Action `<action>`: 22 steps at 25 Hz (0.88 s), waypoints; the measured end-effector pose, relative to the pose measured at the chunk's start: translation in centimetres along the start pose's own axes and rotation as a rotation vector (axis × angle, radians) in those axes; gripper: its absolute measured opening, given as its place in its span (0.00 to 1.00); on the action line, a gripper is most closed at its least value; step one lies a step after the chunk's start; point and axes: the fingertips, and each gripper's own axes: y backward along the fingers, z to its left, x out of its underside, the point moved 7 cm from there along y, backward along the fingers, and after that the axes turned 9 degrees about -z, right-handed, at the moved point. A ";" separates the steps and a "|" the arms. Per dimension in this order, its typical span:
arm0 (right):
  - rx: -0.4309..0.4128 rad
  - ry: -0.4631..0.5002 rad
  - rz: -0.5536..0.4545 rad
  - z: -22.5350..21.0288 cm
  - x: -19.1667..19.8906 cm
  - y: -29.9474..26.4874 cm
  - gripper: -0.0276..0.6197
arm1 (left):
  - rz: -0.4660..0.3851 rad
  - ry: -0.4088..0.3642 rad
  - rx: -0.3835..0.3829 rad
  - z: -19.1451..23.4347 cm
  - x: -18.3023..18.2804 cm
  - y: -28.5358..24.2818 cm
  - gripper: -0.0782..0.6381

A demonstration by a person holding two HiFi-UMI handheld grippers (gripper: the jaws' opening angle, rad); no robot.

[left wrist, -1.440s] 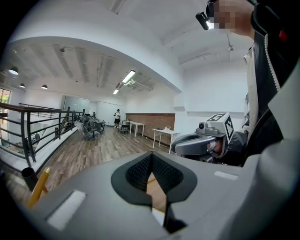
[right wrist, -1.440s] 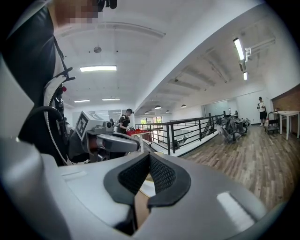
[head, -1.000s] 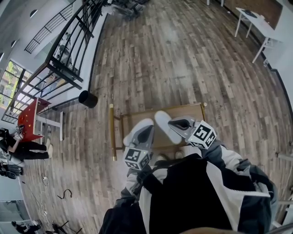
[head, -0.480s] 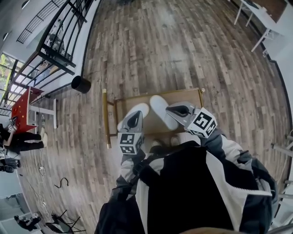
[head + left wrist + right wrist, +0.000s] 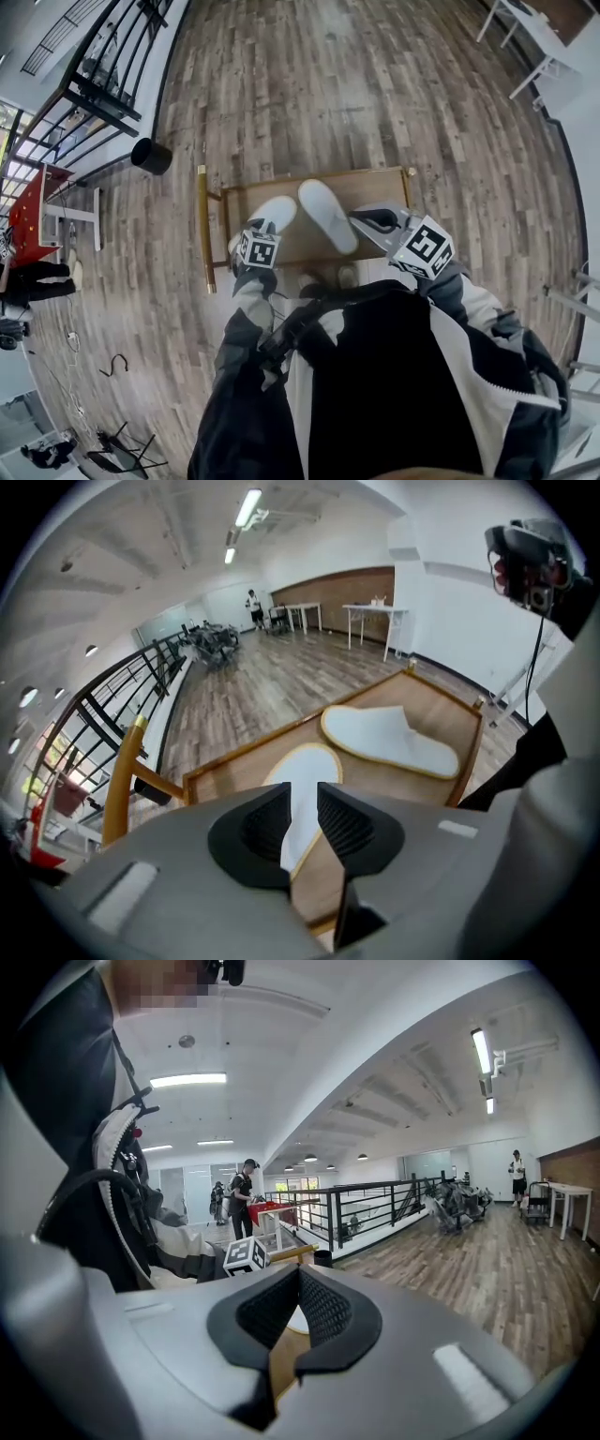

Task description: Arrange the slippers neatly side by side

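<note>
Step in hand: person is setting the left slipper (image 5: 272,214) down on the low wooden bench (image 5: 375,202); judging by the loosened grip, this looks like the moment of letting go.
Left gripper (image 5: 301,810): pointing steeply down over the near end of the left slipper. Its fingers have just been opening and are now standing partly apart. A white strip of the slipper is showing in the gap between them, and the pads are not seeming to press on it.
Left slipper: lying flat on the left half of the bench, slanting from near left to far right.
Right slipper (image 5: 328,216): lying flat on the bench just to the right, slanting the other way. The far ends of the two are sitting near each other while the near ends are spreading apart.
Right gripper (image 5: 298,1283): hovering over the right part of the bench, near the right slipper. Its fingers are together with nothing held between them.
Next move: the pair is not yet lying parallel. One slipper, likely the right one, is needing to be gripped at an end and turned until its long edge is running alongside the other, with the ends lined up.
</note>
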 end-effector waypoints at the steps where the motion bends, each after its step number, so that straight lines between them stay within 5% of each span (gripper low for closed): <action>1: 0.005 0.000 0.010 0.0 0.1 0.0 0.05 | 0.033 -0.020 0.003 0.3 0.7 -0.9 0.27; 6: 0.015 0.007 0.075 0.2 1.1 0.8 0.05 | 0.164 -0.125 0.014 0.4 3.7 -4.1 0.35; 12: 0.008 0.037 0.100 0.1 1.3 1.7 0.05 | 0.215 -0.185 0.041 0.4 3.8 -6.7 0.41; 14: 0.013 0.033 0.106 0.0 1.1 1.8 0.05 | 0.220 -0.173 0.027 0.8 3.8 -7.0 0.37; 16: 0.023 0.032 0.106 -0.2 1.0 2.0 0.05 | 0.217 -0.150 0.019 0.9 3.7 -7.2 0.18; 22: 0.015 0.037 0.101 -0.4 1.2 2.0 0.05 | 0.194 -0.104 0.016 0.8 3.2 -6.7 0.16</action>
